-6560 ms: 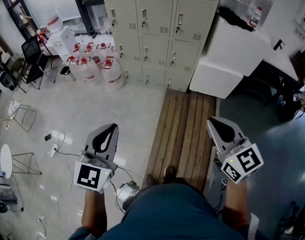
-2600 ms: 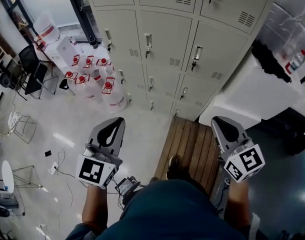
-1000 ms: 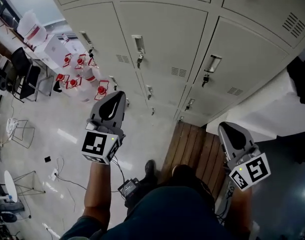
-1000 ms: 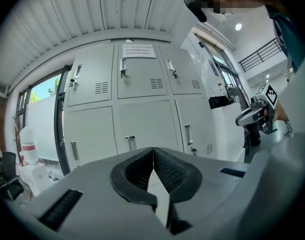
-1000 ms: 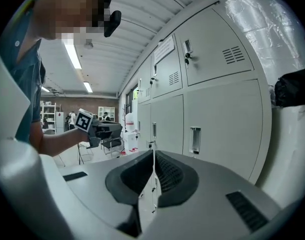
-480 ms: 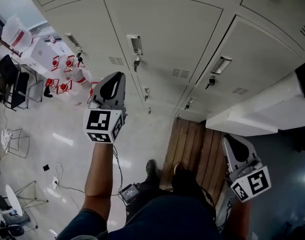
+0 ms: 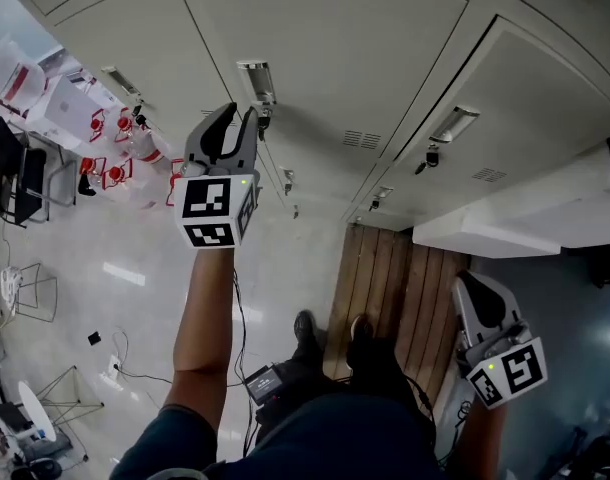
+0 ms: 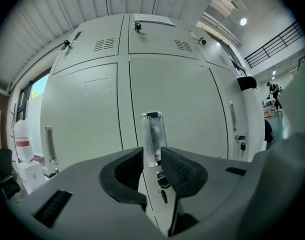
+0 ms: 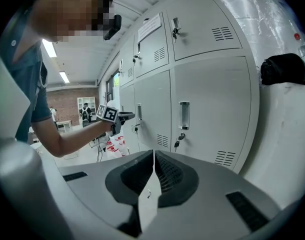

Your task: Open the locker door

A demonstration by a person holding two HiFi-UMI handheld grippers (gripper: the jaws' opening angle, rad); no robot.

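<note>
The grey locker door (image 7: 335, 58) carries a vertical metal handle (image 7: 256, 76) with a key hanging under it. My left gripper (image 7: 237, 120) is raised just short of that handle, and its jaws are opening with nothing between them. In the left gripper view the handle (image 8: 153, 134) stands straight ahead in the gap of the left gripper (image 8: 151, 160), apart from the pads; the key (image 8: 162, 183) dangles below. My right gripper (image 7: 473, 290) hangs low at the right, shut and empty, and the right gripper view shows its jaws (image 9: 153, 158) pressed together.
A neighbouring locker door has its own handle (image 7: 453, 125) and key to the right. A wooden pallet (image 7: 397, 288) lies under the person's feet. Several water jugs (image 7: 113, 164) stand at the left by the lockers. A white block (image 7: 525, 230) juts out at the right. Cables trail on the floor (image 7: 115, 368).
My left gripper has risen and moved forward to the handle, and its jaws have parted. The lockers are closer in view. The right gripper has dropped lower and stays shut.
</note>
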